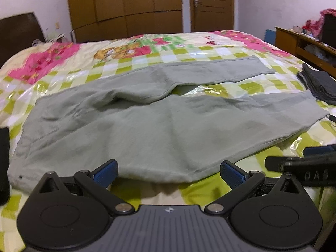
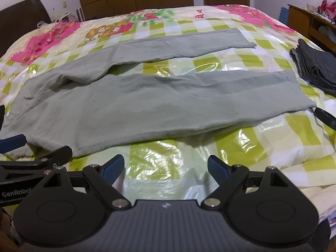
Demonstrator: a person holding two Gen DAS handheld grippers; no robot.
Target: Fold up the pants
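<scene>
Both hand-held grippers, left (image 1: 169,171) and right (image 2: 166,166), hover spread apart at the bed's (image 2: 241,147) near edge, where soft, limp pants (image 2: 136,100) lie flat, probably best pinched at waistband and hem.

A home bedroom: a wide bed (image 1: 63,63) under a cartoon-print checked cover, a tall wooden wardrobe (image 1: 124,6) beside a wooden door (image 1: 211,4), and a cluttered wooden dresser (image 1: 304,42) by the wall.

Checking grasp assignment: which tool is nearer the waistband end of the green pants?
Left. The left tool sits open at the pants near the edge by the waistband end; the right tool is open further along, short of the fabric.
</scene>
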